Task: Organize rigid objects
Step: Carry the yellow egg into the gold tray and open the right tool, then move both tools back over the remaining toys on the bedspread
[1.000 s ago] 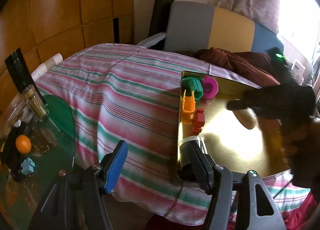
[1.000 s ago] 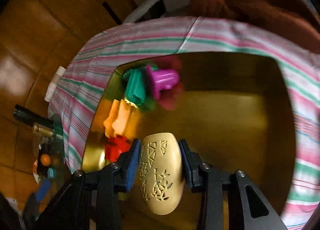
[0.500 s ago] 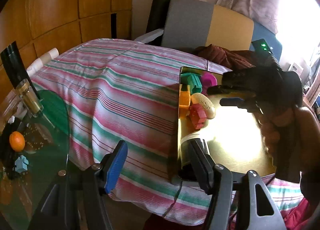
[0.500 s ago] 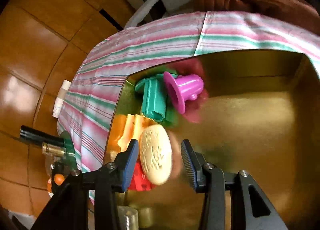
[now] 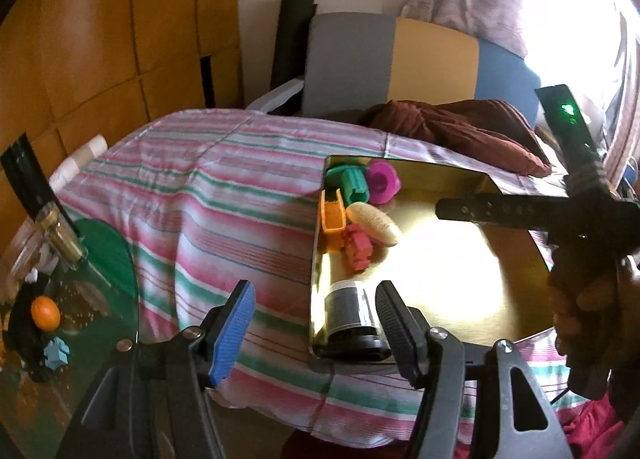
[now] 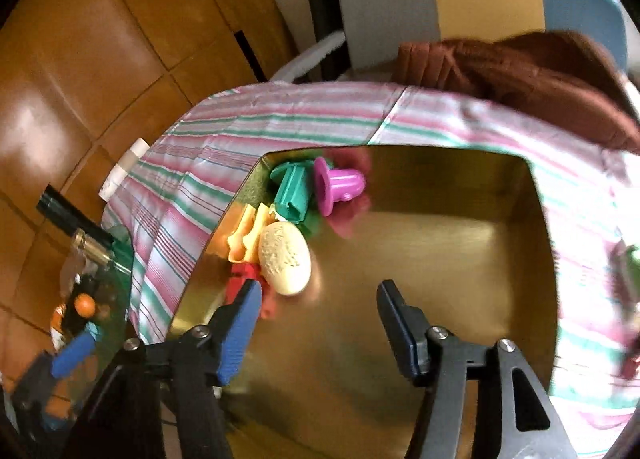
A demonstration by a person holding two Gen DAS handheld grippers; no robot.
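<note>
Left wrist view: a striped cloth [image 5: 224,195] covers the bed, with wooden panels [image 5: 100,39] behind it. A gold tray [image 5: 440,267] lies on the cloth; toys crowd its left wall, the cream oval piece [image 5: 374,223] among them, a dark jar [image 5: 352,315] at its near corner. The left gripper [image 5: 316,319] has jaws apart, empty.

Right wrist view: the tray's right half [image 6: 440,259] is bare. The right gripper [image 6: 320,315] jaws have just been opening, nothing between them; the oval piece [image 6: 285,258] lies just beyond them.
</note>
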